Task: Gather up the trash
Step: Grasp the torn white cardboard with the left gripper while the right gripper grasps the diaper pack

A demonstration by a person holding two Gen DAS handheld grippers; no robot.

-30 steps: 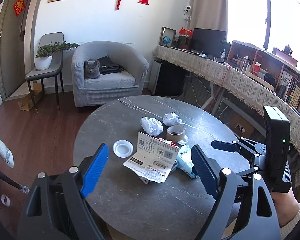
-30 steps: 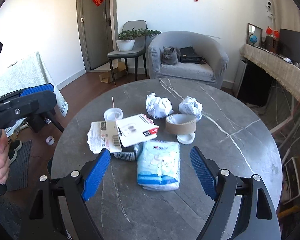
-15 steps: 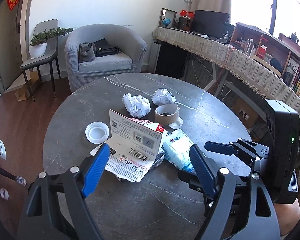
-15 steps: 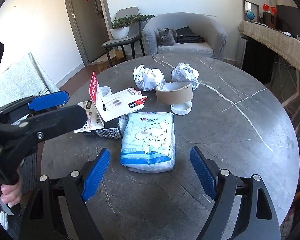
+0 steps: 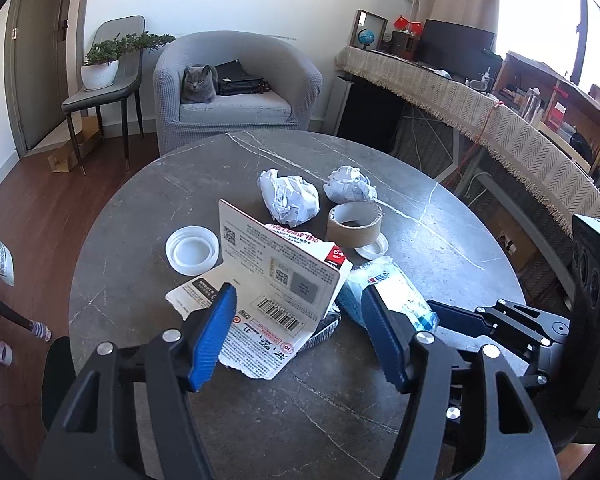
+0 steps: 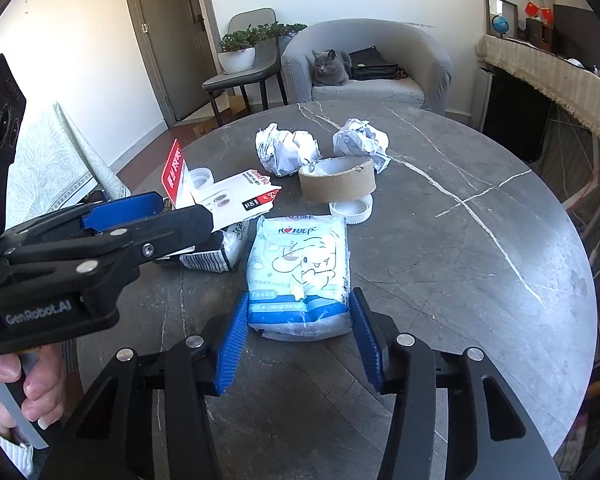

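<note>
"Cinnamoroll" tissue pack between parted right gripper; left gripper "GenRobot.AI", parted.

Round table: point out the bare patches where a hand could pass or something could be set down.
Bare marble runs right of the cardboard tape core and tissue pack to the rim, and beyond the crumpled paper balls towards the armchair. The centre-left is crowded: torn card packaging, white lid, both grippers.

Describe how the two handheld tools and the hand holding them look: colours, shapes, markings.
Both tools are matte black with angular, skeletal arms joined by silver rivets. Each left tool and right tool finger carries a ribbed blue pad. The left tool's body bears white "GenRobot.AI" lettering and a black box with round dials. A bare hand with a white ribbed cuff grips its handle. No cables show.
</note>
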